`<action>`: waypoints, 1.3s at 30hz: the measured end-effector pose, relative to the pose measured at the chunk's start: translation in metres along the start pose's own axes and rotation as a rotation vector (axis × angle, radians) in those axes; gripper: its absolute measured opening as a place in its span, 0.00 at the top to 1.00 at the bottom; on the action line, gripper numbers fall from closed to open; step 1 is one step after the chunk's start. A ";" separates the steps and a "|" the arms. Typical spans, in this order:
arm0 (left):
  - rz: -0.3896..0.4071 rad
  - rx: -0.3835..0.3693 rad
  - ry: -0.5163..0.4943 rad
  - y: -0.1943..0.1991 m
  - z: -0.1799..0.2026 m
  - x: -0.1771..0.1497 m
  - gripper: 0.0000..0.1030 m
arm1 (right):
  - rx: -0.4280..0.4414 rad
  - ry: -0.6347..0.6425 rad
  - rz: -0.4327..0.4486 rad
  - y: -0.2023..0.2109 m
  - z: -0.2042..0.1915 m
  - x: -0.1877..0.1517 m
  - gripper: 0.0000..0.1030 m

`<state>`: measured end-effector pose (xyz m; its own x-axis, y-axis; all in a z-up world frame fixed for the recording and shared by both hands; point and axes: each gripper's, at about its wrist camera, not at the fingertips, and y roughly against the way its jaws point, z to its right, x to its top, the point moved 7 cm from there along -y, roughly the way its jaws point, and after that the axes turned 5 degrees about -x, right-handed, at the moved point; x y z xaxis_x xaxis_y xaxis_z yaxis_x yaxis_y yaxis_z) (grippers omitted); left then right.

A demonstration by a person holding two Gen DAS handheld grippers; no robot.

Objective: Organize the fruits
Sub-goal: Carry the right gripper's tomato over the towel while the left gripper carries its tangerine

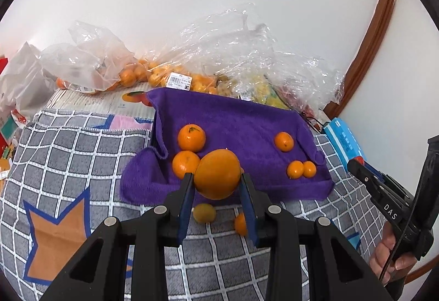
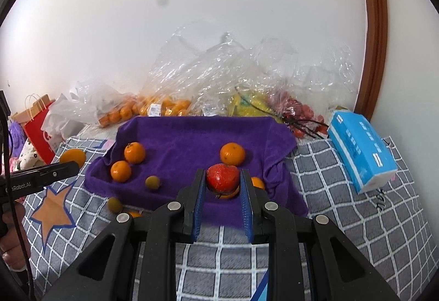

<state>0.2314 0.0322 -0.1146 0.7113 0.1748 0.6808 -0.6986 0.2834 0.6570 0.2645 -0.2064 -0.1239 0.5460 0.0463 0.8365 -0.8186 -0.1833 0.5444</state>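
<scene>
Along the white wall lie crumpled clear plastic bags (image 1: pixel 170 73): the left ones hold small orange mandarins, and in the right wrist view further bags hold something yellow (image 2: pixel 247 103) and small red fruits (image 2: pixel 299 111) (I cannot tell what kind). In front of them a purple terry towel (image 1: pixel 233 120) is draped over something raised, forming a shallow tray. On it rest loose mandarins: two touching at the left (image 1: pixel 189 147), one at the back right (image 1: pixel 284 141), and a touching pair at the right (image 1: pixel 301 169).

The left tongs (image 1: pixel 216 180) grip a large smooth orange (image 1: pixel 216 173) above the towel's front edge. The right tongs (image 2: pixel 222 177) are clamped on a shiny red tomato-like fruit (image 2: pixel 222 177), over the towel.

A dull greenish round fruit (image 1: pixel 204 213) and a small mandarin (image 1: pixel 240 224) lie on the grey checked blanket (image 1: pixel 82 152) in front of the towel. A light blue tissue pack (image 2: pixel 362 147) sits to the right.
</scene>
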 end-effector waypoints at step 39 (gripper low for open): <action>-0.132 -0.023 0.031 -0.093 -0.019 0.026 0.69 | 0.000 0.000 -0.253 -0.142 0.019 -0.011 0.76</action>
<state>0.3167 0.0279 -0.1638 0.7990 0.1635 0.5786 -0.5973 0.3269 0.7324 0.3782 -0.1993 -0.2117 0.7335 0.0905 0.6737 -0.6559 -0.1661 0.7364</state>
